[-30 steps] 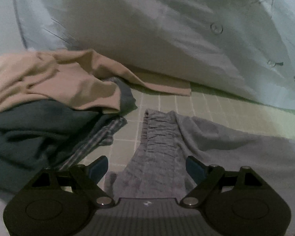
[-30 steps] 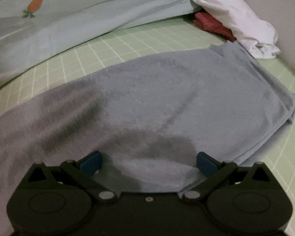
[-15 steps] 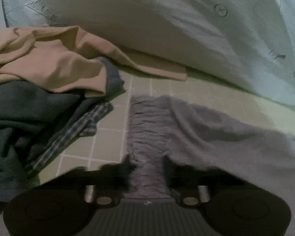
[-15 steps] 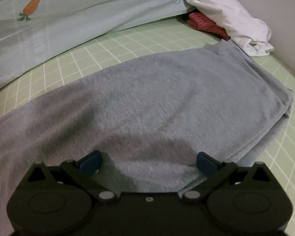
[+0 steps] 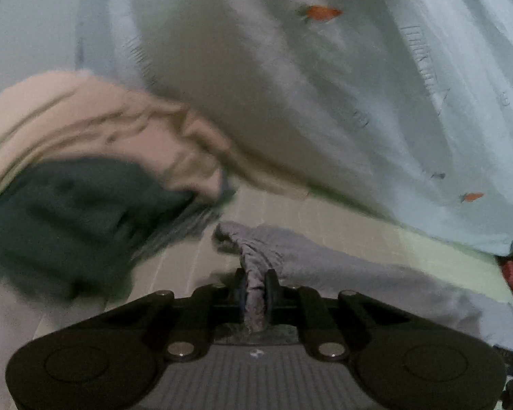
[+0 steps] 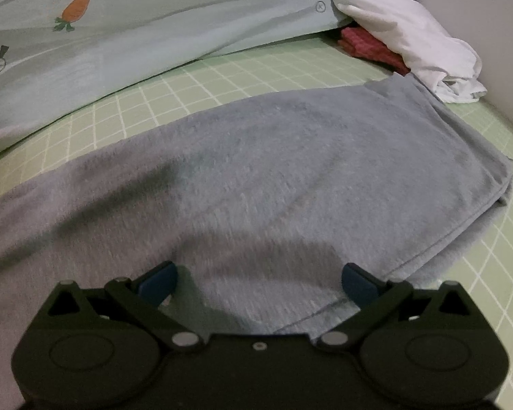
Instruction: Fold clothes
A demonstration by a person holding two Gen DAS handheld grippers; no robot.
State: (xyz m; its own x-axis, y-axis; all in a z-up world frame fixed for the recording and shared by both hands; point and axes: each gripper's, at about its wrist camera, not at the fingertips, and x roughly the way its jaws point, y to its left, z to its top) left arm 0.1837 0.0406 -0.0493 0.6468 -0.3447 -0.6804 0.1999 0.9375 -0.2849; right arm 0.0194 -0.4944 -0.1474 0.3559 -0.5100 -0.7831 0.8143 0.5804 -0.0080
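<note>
Step in hand: gripping for a fold. Left claw (image 5: 255,294) is clamped on the gathered end of the grey garment (image 6: 290,177), which lies along the bed (image 6: 222,68). Right claw (image 6: 258,282) gapes over its hem, apparently untouched. Next: right claw must pinch that hem.

Left gripper (image 5: 255,288): jaws closed tight, pinching a bunched fold of grey cloth (image 5: 253,273) between the pads, angled low and forward. Right gripper (image 6: 258,282): jaws spread wide, nothing between them, hovering low over the cloth.
</note>
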